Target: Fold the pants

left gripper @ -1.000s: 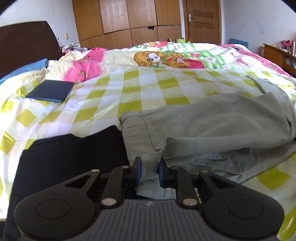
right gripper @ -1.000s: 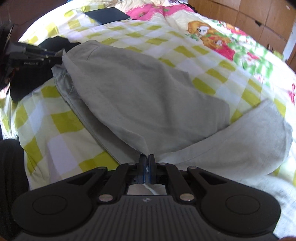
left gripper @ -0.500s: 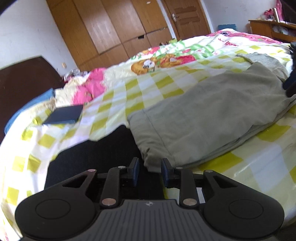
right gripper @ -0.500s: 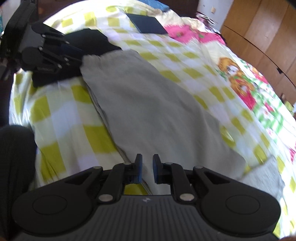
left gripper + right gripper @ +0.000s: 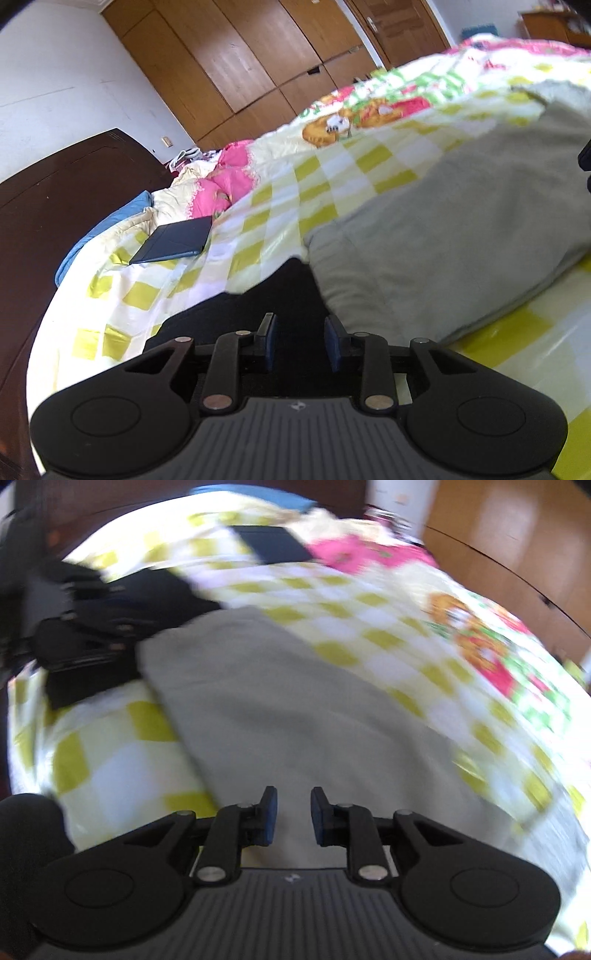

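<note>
While both pairs of jaws are opening with nothing between them, the grey pants lie folded lengthwise on the bed, spread over its yellow-and-white checked sheet.

From the left wrist view, the left gripper sits at 6 o'clock, its blue-padded jaws released and apart. Behind the gap is a black garment lying on the sheet, not the grey cloth. The pants fill the 3 o'clock side, their near end just beside the right-hand jaw but not caught by it, and one edge overlaps the black garment. At 9 o'clock a dark flat case rests on the sheet near a blue pillow and a pink-patterned quilt. A dark wooden headboard stands at 9 to 10 o'clock, wooden wardrobe doors at 12 o'clock.

From the right wrist view, which is blurred, the right gripper sits at 6 o'clock, jaws released, hanging above the pants without gripping them. The cloth runs from the jaws up toward 11 o'clock, where the left gripper shows as a dark shape over the black garment. The dark case lies at 12 o'clock.
</note>
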